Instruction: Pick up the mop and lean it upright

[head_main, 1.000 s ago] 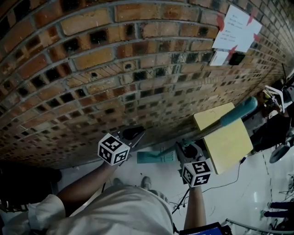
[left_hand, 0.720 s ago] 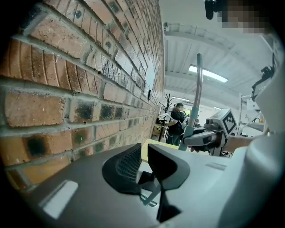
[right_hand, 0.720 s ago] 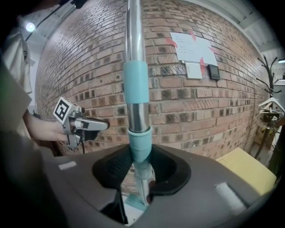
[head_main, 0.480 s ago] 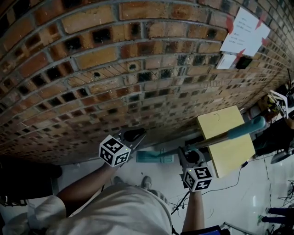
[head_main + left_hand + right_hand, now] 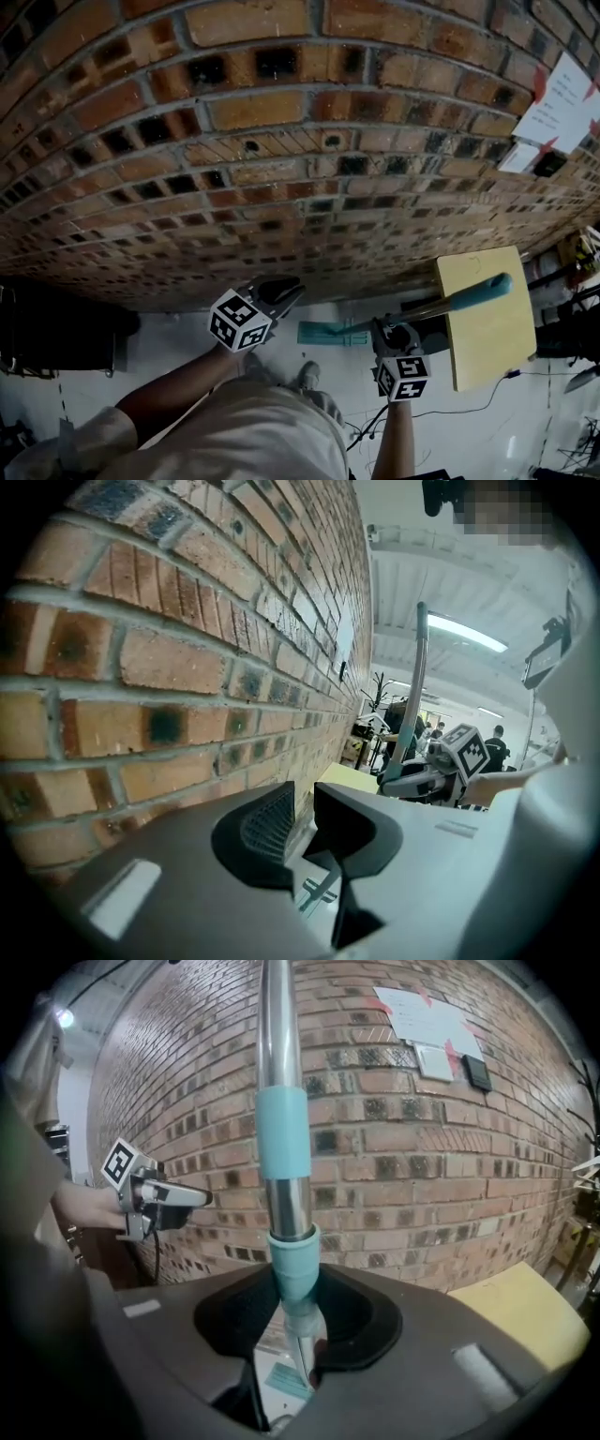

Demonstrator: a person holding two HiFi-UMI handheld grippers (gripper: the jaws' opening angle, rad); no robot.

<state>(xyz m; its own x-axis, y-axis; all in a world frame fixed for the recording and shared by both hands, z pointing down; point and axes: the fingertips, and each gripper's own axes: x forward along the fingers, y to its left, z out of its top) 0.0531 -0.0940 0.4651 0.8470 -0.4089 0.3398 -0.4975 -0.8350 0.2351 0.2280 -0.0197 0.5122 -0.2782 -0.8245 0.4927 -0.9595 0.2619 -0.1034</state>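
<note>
**Right tool clamped on the mop pole, left tool free**

The right tool (image 5: 295,1335) grips the mop (image 5: 281,1147) low on its pole. Its jaws are closed on the metal tube just below a teal collar. The pole rises straight up out of them, with a teal sleeve higher on it. Ahead of this tool is the brick wall (image 5: 375,1176), and a yellow board (image 5: 520,1312) stands against the wall to the tool's right. In the head view a teal part of the mop shows between the two tools, and its teal grip reaches past the right tool, across the board. The left tool (image 5: 300,832) is released. Its jaws are slightly apart with nothing between them, the wall is close on its left, and it is apart from the pole. Papers (image 5: 427,1021) hang on the wall, above and to the right of the right tool.
</note>
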